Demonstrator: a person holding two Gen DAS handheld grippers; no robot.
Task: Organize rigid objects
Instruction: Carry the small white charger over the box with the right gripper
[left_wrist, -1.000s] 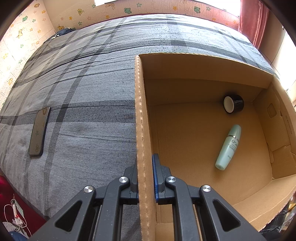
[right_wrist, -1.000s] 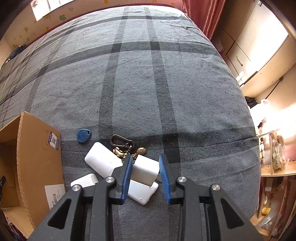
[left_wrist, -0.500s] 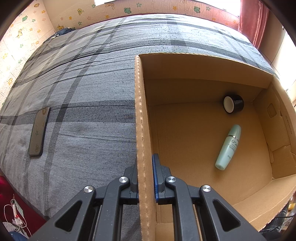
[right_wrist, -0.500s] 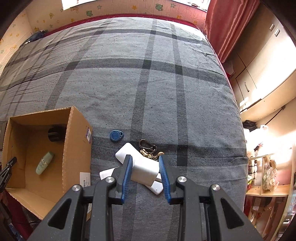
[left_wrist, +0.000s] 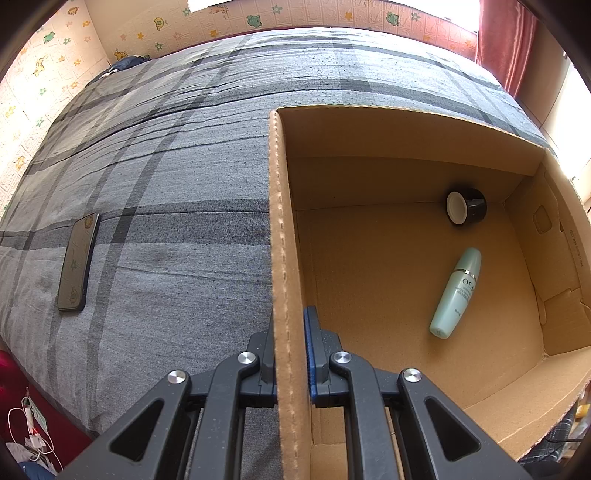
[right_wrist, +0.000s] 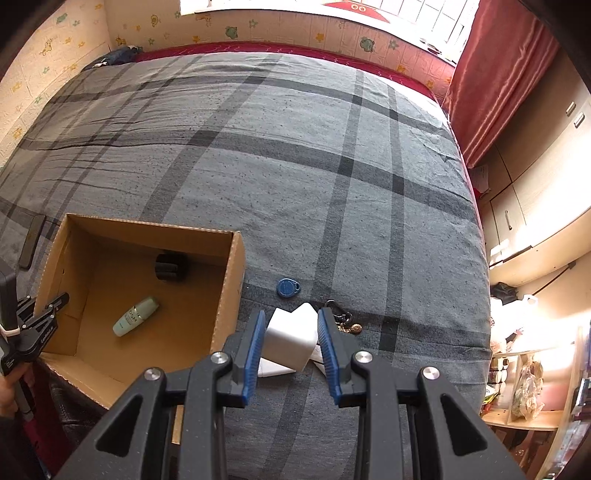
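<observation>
My left gripper (left_wrist: 290, 332) is shut on the left wall of an open cardboard box (left_wrist: 284, 229) on a grey plaid bed. It also shows at the left edge of the right wrist view (right_wrist: 55, 301). Inside the box lie a pale green bottle (left_wrist: 456, 291) and a black jar (left_wrist: 466, 206). My right gripper (right_wrist: 291, 339) is shut on a white block (right_wrist: 290, 341) and holds it above the bed, right of the box (right_wrist: 231, 288). Other white blocks (right_wrist: 275, 365), a blue key fob (right_wrist: 288, 287) and a keyring (right_wrist: 343, 321) lie below it.
A dark phone (left_wrist: 78, 262) lies on the bed (right_wrist: 332, 184) left of the box. A red curtain (right_wrist: 495, 74) and cabinets (right_wrist: 535, 184) stand to the right. Shelves with clutter (right_wrist: 532, 380) are at the lower right past the bed's edge.
My right gripper has risen with the white block, off the pile and well above the bed, so the box has come into its view. My left gripper has kept still on the box wall.
</observation>
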